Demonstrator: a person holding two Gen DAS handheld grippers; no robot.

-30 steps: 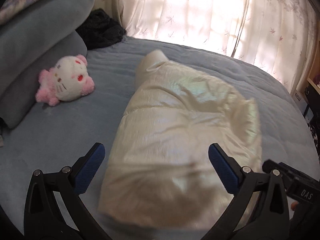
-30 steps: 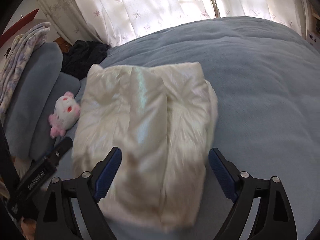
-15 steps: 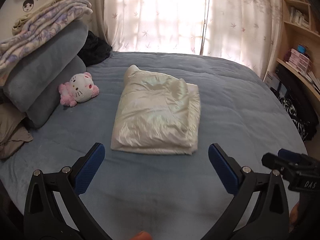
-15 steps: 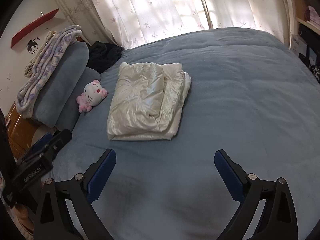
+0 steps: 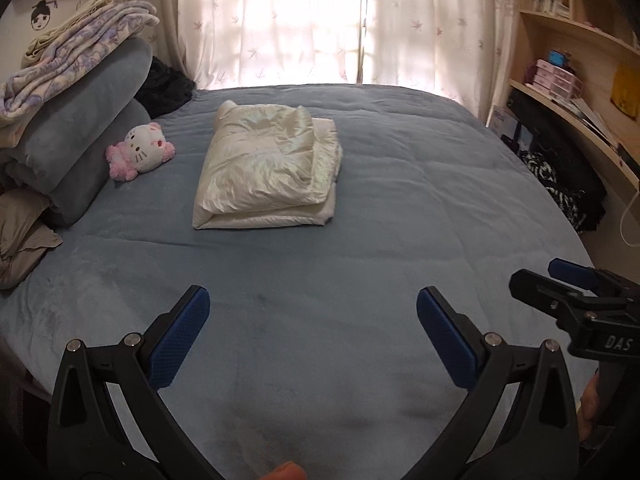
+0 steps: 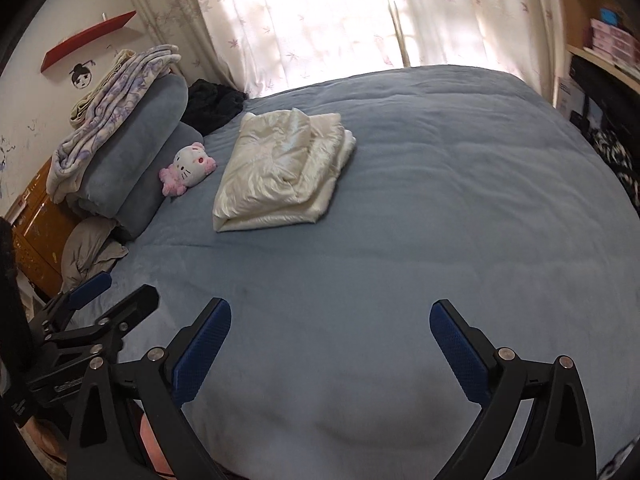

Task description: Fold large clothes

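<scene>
Both grippers pulled back from folded jacket [image 5: 269, 168].

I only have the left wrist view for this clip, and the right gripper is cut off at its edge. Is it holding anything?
Observer: No. In the right wrist view the right gripper has just been opening its jaws. They stand wide apart with only the blue bedcover showing between them.
Operator: What is past the pillow stack, off my left edge?
Observer: An orange-brown cabinet stands beside the bed, next to the stacked grey pillows.
</scene>
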